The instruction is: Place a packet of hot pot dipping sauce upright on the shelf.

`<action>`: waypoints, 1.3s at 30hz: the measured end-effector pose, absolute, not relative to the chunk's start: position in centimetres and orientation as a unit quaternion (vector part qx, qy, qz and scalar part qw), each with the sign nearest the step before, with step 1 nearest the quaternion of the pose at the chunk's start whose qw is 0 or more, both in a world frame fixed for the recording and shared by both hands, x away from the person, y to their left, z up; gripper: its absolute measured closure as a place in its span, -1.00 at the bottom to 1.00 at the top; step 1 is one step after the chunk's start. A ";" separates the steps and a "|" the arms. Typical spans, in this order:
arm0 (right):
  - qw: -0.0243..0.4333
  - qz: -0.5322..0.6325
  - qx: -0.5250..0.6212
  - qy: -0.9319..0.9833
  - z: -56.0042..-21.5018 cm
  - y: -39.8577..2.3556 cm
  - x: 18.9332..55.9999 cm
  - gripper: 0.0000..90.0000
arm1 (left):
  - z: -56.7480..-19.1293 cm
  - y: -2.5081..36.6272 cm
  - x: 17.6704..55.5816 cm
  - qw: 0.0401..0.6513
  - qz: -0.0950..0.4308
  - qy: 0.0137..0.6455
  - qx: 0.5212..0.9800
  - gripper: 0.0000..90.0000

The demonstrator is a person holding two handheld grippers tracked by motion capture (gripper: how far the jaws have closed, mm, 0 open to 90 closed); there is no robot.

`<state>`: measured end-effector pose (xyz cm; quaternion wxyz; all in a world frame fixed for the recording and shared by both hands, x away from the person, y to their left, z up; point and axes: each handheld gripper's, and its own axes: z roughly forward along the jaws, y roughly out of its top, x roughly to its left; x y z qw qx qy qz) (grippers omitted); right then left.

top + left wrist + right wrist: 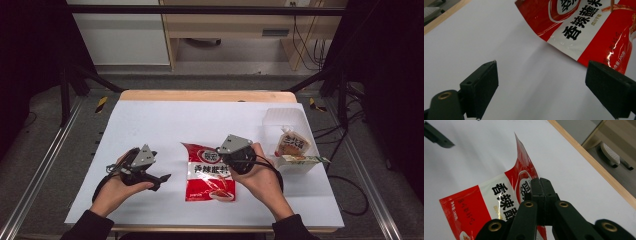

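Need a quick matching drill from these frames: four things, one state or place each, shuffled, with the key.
Things:
1. left tongs
2. right tongs
3. red packet
4. clear tray

States or places:
A. far right of the table, snacks in it
B. shut on the packet's edge
C. open, nothing between the jaws
D. middle of the white table, one edge lifted

Pairs: 1-C, 2-B, 3-D, 4-A
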<state>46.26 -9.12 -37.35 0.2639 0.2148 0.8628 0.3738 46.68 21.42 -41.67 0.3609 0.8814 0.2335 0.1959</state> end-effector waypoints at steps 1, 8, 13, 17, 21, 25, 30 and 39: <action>0.263 0.375 0.213 0.863 -37.3 -9.0 46.1 1.00 | -41.6 21.0 47.0 0.357 0.198 0.232 0.883 -0.74; 0.262 0.380 0.200 0.864 -36.9 -8.6 45.4 1.00 | -41.7 19.3 48.9 0.361 0.195 0.226 0.883 -0.64; 0.262 0.386 0.185 0.865 -36.4 -8.2 44.5 1.00 | -41.5 19.2 49.7 0.372 0.194 0.230 0.878 -0.52; 0.264 0.389 0.173 0.866 -35.8 -7.8 44.0 1.00 | -41.0 18.8 49.9 0.382 0.197 0.226 0.875 -0.41; 0.265 0.392 0.167 0.865 -35.2 -7.5 43.8 1.00 | -40.4 18.7 50.1 0.381 0.200 0.218 0.876 -0.33; 0.264 0.393 0.164 0.866 -35.0 -7.4 43.8 1.00 | -40.2 18.4 50.1 0.381 0.199 0.212 0.877 -0.26; 0.262 0.396 0.162 0.865 -34.8 -7.4 43.7 1.00 | -39.9 17.9 50.6 0.384 0.193 0.209 0.878 -0.15; 0.261 0.402 0.159 0.863 -34.3 -7.3 43.6 1.00 | -39.3 17.9 50.9 0.391 0.178 0.208 0.878 0.30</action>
